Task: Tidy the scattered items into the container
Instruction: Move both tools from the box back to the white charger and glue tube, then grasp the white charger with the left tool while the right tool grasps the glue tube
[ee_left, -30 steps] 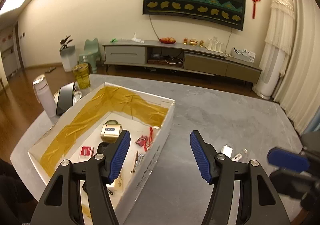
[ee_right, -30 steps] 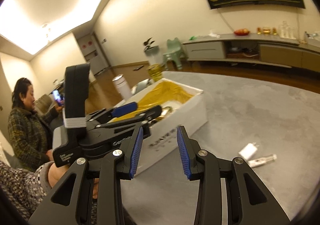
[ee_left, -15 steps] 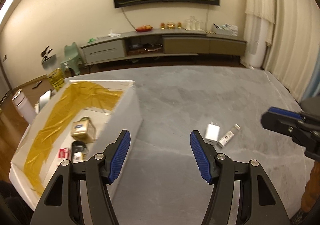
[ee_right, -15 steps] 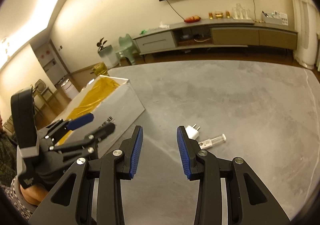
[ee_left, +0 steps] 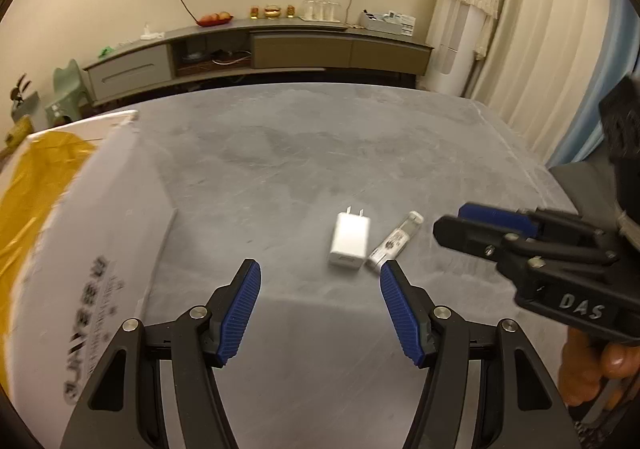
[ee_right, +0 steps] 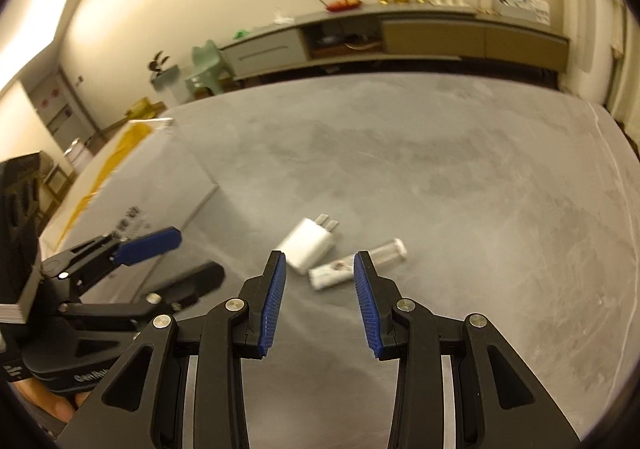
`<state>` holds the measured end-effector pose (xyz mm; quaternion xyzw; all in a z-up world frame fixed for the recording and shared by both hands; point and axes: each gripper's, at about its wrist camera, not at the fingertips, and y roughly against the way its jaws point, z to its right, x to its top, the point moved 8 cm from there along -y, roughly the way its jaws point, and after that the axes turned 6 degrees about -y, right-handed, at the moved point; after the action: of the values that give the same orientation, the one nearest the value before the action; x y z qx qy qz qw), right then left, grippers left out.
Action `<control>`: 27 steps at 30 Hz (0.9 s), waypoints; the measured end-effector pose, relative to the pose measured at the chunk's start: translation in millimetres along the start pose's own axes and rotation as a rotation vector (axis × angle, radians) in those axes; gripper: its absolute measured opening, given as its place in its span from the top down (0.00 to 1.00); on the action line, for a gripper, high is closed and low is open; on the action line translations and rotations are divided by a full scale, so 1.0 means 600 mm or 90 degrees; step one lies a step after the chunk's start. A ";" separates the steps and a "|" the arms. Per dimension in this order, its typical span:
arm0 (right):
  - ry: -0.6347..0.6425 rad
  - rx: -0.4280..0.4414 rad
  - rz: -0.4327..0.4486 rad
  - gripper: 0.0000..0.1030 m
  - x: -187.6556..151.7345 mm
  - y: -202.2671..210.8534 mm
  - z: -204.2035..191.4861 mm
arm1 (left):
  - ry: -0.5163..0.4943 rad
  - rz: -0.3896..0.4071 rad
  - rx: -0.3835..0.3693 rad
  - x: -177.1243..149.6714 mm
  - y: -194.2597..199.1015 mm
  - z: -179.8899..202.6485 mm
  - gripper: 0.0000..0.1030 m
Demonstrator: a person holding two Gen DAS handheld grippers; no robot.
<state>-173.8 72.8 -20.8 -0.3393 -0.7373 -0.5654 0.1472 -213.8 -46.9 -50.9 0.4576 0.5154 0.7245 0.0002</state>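
A white plug charger (ee_left: 349, 238) (ee_right: 309, 242) and a small clear vial with a white label (ee_left: 393, 242) (ee_right: 356, 263) lie side by side on the grey table. My left gripper (ee_left: 320, 289) hangs open just short of them, nothing between its blue pads. From the right, my right gripper (ee_right: 319, 281) (ee_left: 460, 223) comes close to the vial, open and empty. The white box with yellow lining (ee_left: 68, 233) (ee_right: 132, 185) stands at the left; its contents are hidden from here.
The grey table (ee_left: 320, 137) stretches back to its far edge and on the right to a rounded edge. Beyond stand a low TV cabinet (ee_left: 256, 49), a green child chair (ee_left: 66, 93) and curtains (ee_left: 520, 29). A hand (ee_left: 588, 373) holds the right gripper.
Both grippers have swung right, away from the box, and closed in on the charger and vial. The right gripper's jaws have opened wider. Nothing has been picked up.
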 end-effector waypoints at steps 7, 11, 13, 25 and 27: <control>-0.062 -0.021 -0.049 0.63 -0.013 -0.037 0.059 | -0.005 -0.003 -0.020 0.021 -0.052 0.015 0.38; -0.098 -0.013 -0.053 0.63 -0.008 -0.054 0.077 | -0.028 -0.012 -0.026 0.025 -0.085 0.028 0.38; -0.102 -0.015 -0.050 0.63 -0.002 -0.062 0.082 | -0.034 -0.015 -0.023 0.025 -0.100 0.031 0.38; -0.074 -0.034 -0.055 0.68 0.005 -0.110 0.093 | 0.000 -0.057 0.020 0.005 -0.168 -0.002 0.62; -0.070 -0.030 -0.054 0.67 0.005 -0.114 0.091 | 0.016 -0.059 0.024 0.004 -0.165 -0.010 0.65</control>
<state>-212.5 115.9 -86.2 -0.3416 -0.7445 -0.5688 0.0746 -265.9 -3.9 -123.7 0.4237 0.5495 0.7198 0.0188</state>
